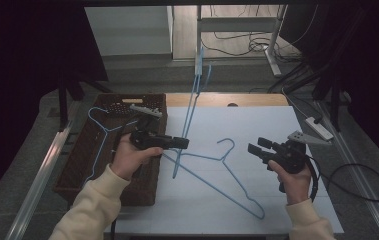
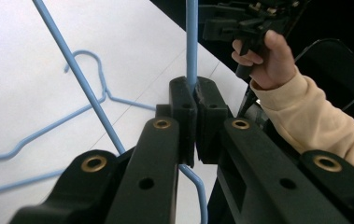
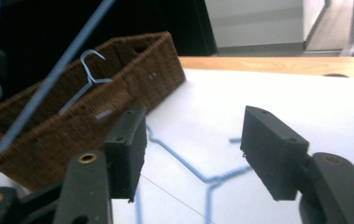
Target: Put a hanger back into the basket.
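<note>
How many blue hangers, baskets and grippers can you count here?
Blue hangers: 3 (one lifted in the left gripper at, one flat on the table at, one in the basket at)
Brown baskets: 1
Grippers: 2 (left, and right gripper)
Total: 6

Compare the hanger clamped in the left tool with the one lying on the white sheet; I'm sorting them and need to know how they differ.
The held hanger is lifted and stands steeply, pinched by the shut left tool; the flat hanger lies on the white sheet, touched by nothing. The held one's far end points away from the person; the flat one's hook curls toward the table's middle. Both are thin, light-blue wire.
</note>
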Tool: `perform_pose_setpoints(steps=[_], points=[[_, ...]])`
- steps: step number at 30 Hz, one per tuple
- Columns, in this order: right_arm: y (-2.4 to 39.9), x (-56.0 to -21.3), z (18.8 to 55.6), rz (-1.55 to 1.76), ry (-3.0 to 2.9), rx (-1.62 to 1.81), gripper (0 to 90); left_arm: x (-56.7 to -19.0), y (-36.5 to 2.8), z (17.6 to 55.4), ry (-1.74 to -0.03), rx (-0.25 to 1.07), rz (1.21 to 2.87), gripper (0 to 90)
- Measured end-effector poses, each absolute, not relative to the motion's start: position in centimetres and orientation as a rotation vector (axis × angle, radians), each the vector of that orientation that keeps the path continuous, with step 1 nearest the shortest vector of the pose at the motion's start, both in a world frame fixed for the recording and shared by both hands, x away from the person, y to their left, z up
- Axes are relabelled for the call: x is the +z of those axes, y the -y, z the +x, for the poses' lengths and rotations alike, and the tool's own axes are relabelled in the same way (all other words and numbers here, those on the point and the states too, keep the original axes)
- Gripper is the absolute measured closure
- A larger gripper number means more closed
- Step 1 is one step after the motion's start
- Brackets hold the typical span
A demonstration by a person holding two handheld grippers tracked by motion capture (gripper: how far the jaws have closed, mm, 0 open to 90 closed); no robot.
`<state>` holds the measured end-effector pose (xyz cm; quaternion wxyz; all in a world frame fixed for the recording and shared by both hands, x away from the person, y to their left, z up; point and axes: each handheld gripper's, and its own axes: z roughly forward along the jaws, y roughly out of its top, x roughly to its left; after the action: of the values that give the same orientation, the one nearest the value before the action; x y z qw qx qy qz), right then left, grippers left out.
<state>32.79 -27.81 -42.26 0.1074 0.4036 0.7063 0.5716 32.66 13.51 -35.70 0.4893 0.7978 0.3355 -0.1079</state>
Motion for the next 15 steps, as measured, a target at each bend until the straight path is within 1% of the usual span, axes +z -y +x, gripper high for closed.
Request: perform_pose_setpoints(steps=[9, 15], points=[[28.3, -44.3, 32.6, 1.198, -2.124, 1.549, 27.9, -35.5, -17.0, 32.5, -0.799, -0.240, 1.974, 87.1], [28.9, -45.3, 32.7, 1.236, -2.130, 1.489, 25.9, -35.7, -19.2, 32.6, -0.809, -0.239, 1.988, 87.1]])
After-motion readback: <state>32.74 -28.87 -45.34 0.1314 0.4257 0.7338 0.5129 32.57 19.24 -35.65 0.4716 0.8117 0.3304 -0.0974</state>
